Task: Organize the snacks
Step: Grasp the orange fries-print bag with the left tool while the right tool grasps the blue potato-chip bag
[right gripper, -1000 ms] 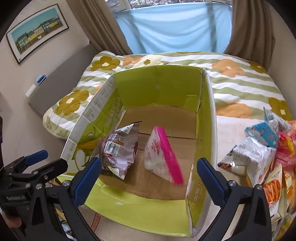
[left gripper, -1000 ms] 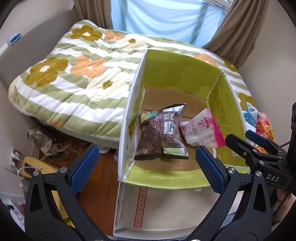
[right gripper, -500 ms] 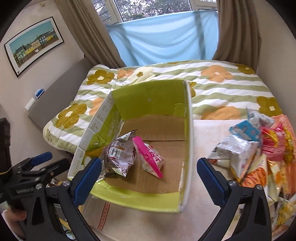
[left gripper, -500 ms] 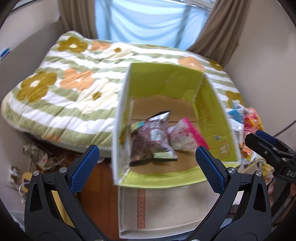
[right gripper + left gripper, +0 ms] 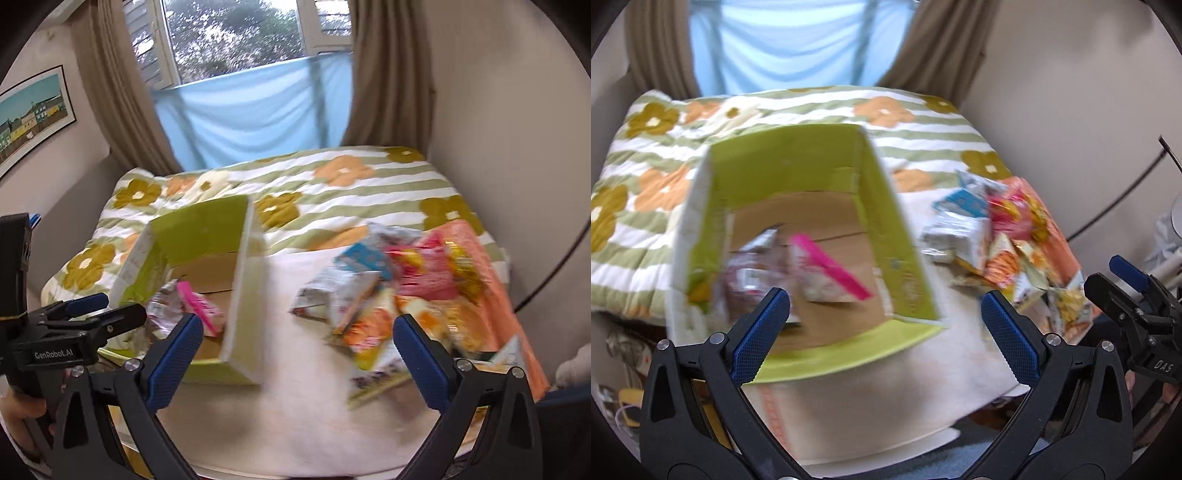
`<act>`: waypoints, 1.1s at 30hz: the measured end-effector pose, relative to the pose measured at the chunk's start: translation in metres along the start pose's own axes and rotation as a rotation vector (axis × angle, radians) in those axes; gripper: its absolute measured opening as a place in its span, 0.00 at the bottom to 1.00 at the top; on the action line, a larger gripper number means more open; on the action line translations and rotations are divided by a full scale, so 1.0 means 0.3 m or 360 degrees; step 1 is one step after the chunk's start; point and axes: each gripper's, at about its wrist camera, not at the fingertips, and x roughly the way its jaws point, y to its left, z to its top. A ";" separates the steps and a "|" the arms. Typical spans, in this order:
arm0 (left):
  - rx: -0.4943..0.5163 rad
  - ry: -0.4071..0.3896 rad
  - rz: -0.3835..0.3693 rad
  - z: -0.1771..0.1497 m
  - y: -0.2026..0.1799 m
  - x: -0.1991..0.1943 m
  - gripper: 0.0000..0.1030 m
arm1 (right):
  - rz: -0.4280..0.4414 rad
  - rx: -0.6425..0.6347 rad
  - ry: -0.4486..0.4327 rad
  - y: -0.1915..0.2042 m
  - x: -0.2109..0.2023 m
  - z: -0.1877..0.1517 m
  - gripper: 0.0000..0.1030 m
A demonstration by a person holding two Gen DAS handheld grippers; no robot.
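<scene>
Both tools, left (image 5: 884, 308) and right (image 5: 297, 334), are spread open and empty. The snack pile (image 5: 391, 291) lies loose on the bed's right side; a hasty grasp could scatter the packets over its edge. Two packets (image 5: 798, 266) sit in the box (image 5: 905, 266). Both cameras have swung right since 1.0 s ago, from box toward pile.

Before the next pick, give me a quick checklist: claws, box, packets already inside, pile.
1. Right claw open and empty: ok.
2. Left claw open and empty: ok.
3. Box open on top, floor space left: ok.
4. Two packets inside, silvery bag and pink packet: ok.
5. Snack pile lies loose to the right of the box, ahead of the right claw: ok.
6. Which snack lies on top: cannot tell, the views are blurred.
</scene>
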 end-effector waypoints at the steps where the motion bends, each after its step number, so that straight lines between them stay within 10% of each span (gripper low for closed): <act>1: -0.0004 0.0006 -0.0010 -0.001 -0.038 0.014 1.00 | -0.0032 0.0000 -0.0004 -0.034 -0.014 -0.008 1.00; 17: -0.0253 0.0281 -0.0073 -0.074 -0.455 0.395 1.00 | -0.0183 0.0076 0.0122 -0.654 -0.070 -0.163 1.00; 33: -0.0383 0.0377 0.0003 -0.109 -0.499 0.698 1.00 | -0.0056 0.0025 0.0309 -0.803 0.149 -0.323 1.00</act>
